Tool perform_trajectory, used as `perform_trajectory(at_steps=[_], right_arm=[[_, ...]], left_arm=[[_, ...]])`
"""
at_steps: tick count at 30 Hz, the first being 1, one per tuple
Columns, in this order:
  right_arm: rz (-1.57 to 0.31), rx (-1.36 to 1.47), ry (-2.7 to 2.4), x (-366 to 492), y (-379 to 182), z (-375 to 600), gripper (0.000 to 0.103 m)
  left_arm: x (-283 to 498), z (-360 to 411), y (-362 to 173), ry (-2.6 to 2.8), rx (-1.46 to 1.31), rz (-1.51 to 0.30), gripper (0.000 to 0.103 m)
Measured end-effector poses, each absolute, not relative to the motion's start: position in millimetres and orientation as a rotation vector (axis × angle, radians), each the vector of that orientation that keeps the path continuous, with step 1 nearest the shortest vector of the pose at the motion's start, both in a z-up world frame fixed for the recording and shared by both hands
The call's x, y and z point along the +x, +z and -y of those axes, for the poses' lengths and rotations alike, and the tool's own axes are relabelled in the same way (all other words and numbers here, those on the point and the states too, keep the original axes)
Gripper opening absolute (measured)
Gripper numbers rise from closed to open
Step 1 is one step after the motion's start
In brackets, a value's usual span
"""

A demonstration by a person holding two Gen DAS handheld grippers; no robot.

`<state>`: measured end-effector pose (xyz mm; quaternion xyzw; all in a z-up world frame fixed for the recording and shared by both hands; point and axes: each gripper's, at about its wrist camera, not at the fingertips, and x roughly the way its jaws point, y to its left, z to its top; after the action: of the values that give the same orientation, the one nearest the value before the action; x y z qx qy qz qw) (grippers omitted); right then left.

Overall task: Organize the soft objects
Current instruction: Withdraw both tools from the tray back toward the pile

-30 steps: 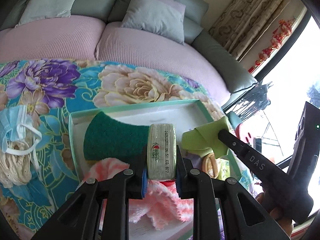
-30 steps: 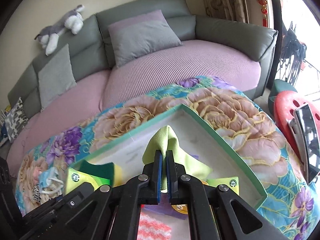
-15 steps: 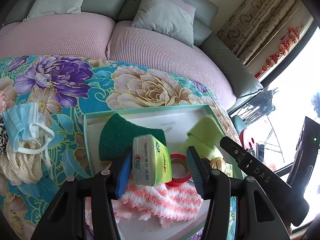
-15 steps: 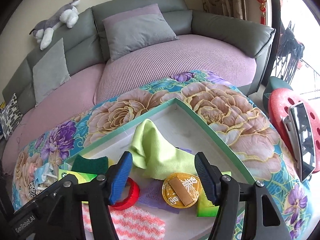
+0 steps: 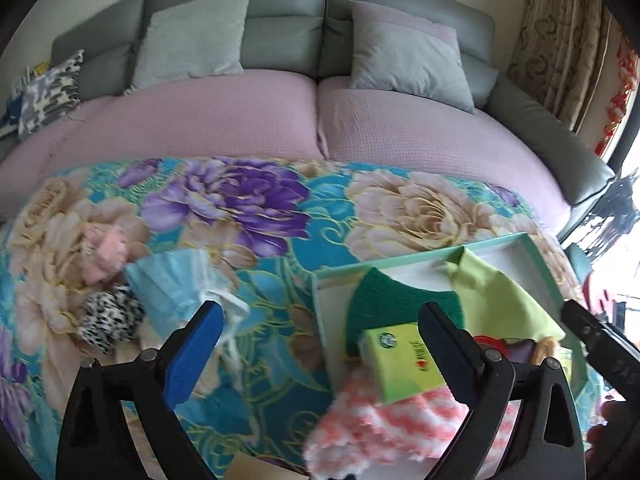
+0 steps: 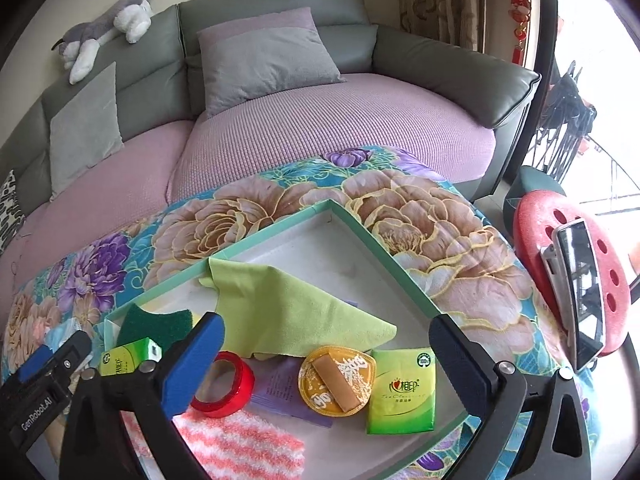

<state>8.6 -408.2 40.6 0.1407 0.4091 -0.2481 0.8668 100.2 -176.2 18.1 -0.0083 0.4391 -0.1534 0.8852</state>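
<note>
- Left gripper (image 5: 320, 332): jaws had just been opening and stood spread wide, nothing pinched; it hung over the floral cloth (image 5: 256, 216) beside the tray's left wall.
- Right gripper (image 6: 326, 340): jaws likewise just opened, spread wide and empty, above the tray's middle.
- Tray (image 6: 276, 226) — shallow, mint-rimmed, white-floored — sat on the floral cloth.
- Inside it: lime-green cloth (image 6: 288, 316) lying loose, draped toward the far-left wall; green scouring pad (image 6: 156, 322) in the left corner; tissue pack (image 5: 404, 360) resting against the pad and the pink striped towel (image 6: 240, 440); second tissue pack (image 6: 402, 390); red tape roll (image 6: 226, 386); round gold packet (image 6: 338, 380).
- Outside, on the cloth: blue face mask (image 5: 172, 284), pink fluffy item (image 5: 106, 254), black-and-white spotted item (image 5: 110, 318).
</note>
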Motion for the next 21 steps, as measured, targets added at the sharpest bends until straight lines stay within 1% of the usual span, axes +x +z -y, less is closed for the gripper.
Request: perform_trajectory(at_steps=[12, 21], right_arm=[[-0.864, 0.253, -0.499, 15.4, 49.5, 387.3, 0.103], [-0.856, 0.146, -0.276, 45.8, 60.8, 295.0, 0.103]], left_arm=[[105.8, 145.4, 31.0, -0.233, -0.014, -0.88, 0.098], [115.2, 75.4, 44.9, -0.035, -0.048, -0.853, 0.098]])
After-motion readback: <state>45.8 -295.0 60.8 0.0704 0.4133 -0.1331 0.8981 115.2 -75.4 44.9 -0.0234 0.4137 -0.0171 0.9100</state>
